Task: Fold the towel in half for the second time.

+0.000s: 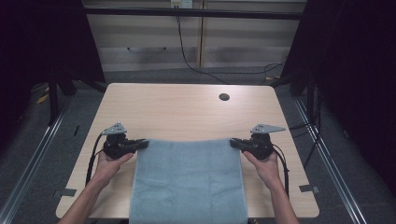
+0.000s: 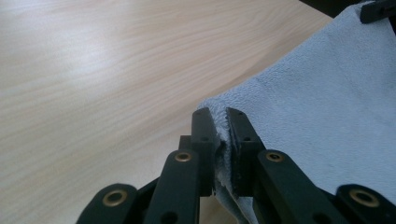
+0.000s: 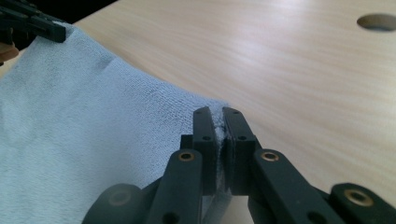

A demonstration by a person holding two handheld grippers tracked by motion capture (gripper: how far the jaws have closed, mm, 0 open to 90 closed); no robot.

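A pale blue towel point(image 1: 189, 179) lies spread on the near half of the wooden table point(image 1: 187, 109) and hangs over its front edge. My left gripper point(image 1: 144, 144) is shut on the towel's far left corner point(image 2: 219, 105), and the cloth is pinched between its black jaws. My right gripper point(image 1: 233, 143) is shut on the far right corner point(image 3: 215, 109) in the same way. Both corners are lifted a little off the table, and the far hem runs straight between them. Each gripper view also has the other gripper point(image 2: 378, 9) point(image 3: 32, 23) at the towel's far end.
A round cable hole point(image 1: 224, 97) sits in the table's far right part. Bare wood stretches beyond the towel. Cables point(image 1: 196, 65) trail on the floor behind the table, and metal rails point(image 1: 32, 154) run along both sides.
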